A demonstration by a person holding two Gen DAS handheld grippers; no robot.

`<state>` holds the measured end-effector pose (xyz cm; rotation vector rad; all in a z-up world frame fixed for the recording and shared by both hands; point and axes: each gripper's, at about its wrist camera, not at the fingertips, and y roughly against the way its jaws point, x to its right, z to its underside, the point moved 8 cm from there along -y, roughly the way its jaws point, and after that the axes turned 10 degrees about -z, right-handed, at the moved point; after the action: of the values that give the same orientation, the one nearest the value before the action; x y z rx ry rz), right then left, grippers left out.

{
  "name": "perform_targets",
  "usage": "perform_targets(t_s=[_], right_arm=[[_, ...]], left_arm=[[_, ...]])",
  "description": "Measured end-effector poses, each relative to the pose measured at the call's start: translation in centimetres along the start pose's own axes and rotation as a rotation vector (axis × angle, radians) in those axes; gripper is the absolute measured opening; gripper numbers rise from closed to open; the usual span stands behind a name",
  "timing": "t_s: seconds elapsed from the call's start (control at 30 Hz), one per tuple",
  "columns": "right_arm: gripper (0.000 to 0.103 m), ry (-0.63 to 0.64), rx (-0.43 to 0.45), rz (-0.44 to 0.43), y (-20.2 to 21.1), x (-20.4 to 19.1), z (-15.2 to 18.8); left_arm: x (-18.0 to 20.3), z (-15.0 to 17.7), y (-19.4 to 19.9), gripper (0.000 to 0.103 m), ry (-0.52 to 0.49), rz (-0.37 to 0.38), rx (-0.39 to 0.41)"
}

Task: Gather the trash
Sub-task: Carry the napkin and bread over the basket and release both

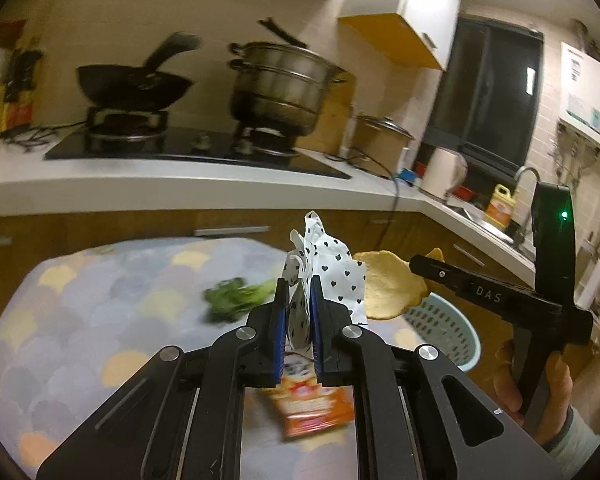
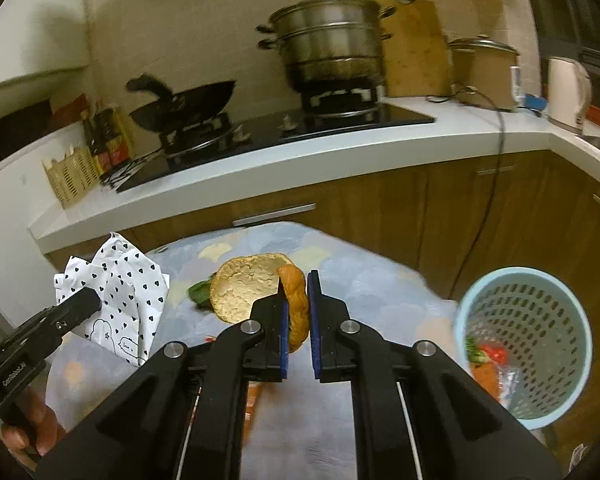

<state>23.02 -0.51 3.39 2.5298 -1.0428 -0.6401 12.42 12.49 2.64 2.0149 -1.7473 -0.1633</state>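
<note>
My left gripper (image 1: 300,296) is shut on a white wrapper with black hearts (image 1: 332,268), held up above the patterned table (image 1: 100,304). In the right wrist view the same wrapper (image 2: 128,284) hangs at the left from the left gripper (image 2: 82,306). My right gripper (image 2: 298,292) is shut on an orange peel (image 2: 296,304), whose pale inner side (image 2: 246,288) spreads to the left. From the left wrist view, that peel (image 1: 384,284) sits at the tip of the right gripper (image 1: 420,266). A light blue perforated bin (image 2: 528,360) stands at the right, holding scraps.
A green leafy scrap (image 1: 236,300) and an orange packet (image 1: 312,404) lie on the table. Behind runs a white counter (image 2: 340,156) with a stove, a black wok (image 1: 134,84) and a steel steamer pot (image 1: 280,88). A kettle (image 1: 442,172) stands near the sink.
</note>
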Motion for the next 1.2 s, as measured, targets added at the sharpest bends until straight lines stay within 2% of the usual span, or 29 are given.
perform_targets(t_s=[0.33,0.6,0.67,0.8,0.9,1.07,1.17,1.2], right_arm=[[0.007,-0.044,0.025,0.129,4.8,8.1,-0.6],[0.007,-0.143,0.018,0.229,6.9,16.7,1.3],[0.007,-0.168,0.006,0.263,7.1,18.8,2.1],[0.007,-0.166,-0.046,0.403,7.3,23.1,4.1],[0.007,-0.204,-0.087,0.439,6.8,25.8,5.6],[0.007,-0.264,-0.146,0.447,5.7,29.3,7.8],[0.008,-0.29,-0.173,0.428,4.9,30.3,8.6],[0.009,-0.293,-0.182,0.422,4.7,30.5,8.8]], left_arm=[[9.8,0.0,-3.6,0.009,-0.103,0.087,-0.049],[17.0,1.3,-8.1,0.009,-0.179,0.129,-0.126],[18.6,2.0,-9.4,0.009,-0.195,0.137,-0.15],[21.8,3.7,-12.5,0.009,-0.227,0.15,-0.202],[23.7,4.9,-14.8,0.009,-0.243,0.155,-0.237],[25.7,6.7,-18.1,0.01,-0.247,0.163,-0.294],[26.2,8.0,-19.6,0.019,-0.231,0.186,-0.345],[26.3,8.3,-19.8,0.028,-0.225,0.193,-0.354]])
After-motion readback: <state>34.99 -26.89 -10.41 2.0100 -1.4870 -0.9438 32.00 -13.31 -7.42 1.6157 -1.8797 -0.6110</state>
